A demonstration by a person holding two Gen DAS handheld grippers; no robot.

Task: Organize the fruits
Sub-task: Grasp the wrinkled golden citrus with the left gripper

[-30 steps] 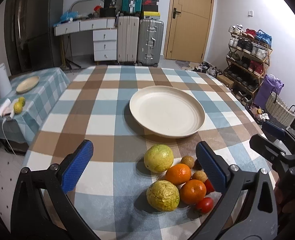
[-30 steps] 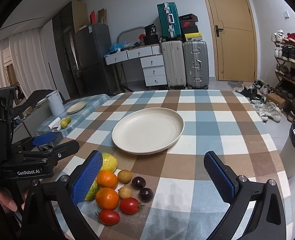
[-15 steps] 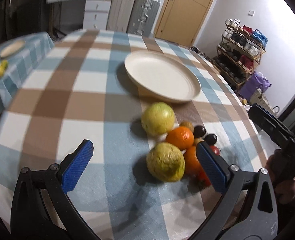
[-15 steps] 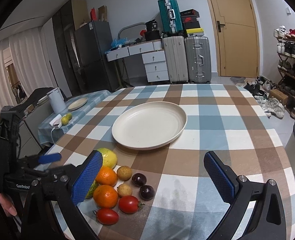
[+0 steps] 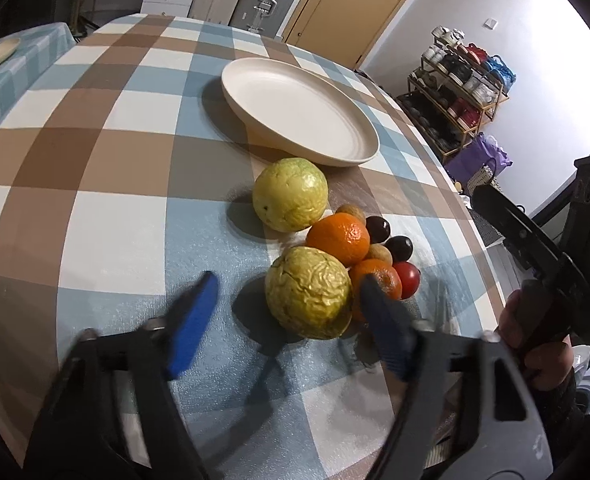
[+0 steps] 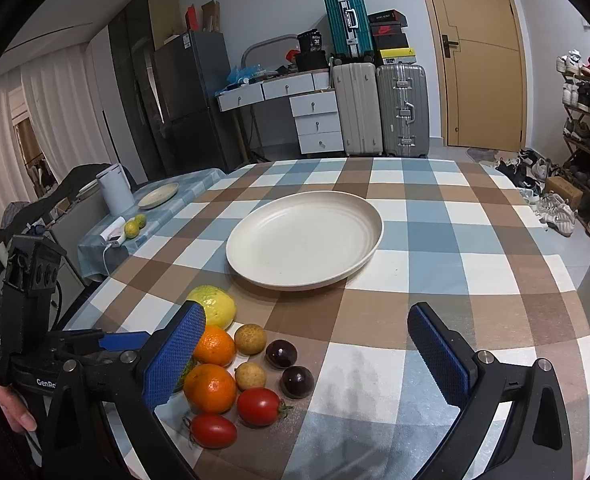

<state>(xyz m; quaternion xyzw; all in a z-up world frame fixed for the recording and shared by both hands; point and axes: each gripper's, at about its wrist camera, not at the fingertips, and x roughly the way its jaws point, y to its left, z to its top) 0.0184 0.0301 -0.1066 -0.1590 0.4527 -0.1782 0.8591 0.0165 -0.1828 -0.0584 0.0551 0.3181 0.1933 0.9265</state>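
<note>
Meanwhile cream plate [image 6: 369,216] holds nothing; fruit pile [image 6: 231,364] beside it on tablecloth [image 6: 435,220].

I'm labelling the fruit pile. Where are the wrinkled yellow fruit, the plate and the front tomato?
wrinkled yellow fruit [image 5: 309,293], left wrist view, middle of its skin
plate [image 6: 365,216], right wrist view, far right rim
front tomato [image 6: 214,430], right wrist view, its middle

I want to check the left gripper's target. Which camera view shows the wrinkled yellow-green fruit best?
The left wrist view: the wrinkled yellow-green fruit is whole and close, between the closing fingers of the left gripper. In the right wrist view it is almost hidden behind the right gripper's finger.
</note>
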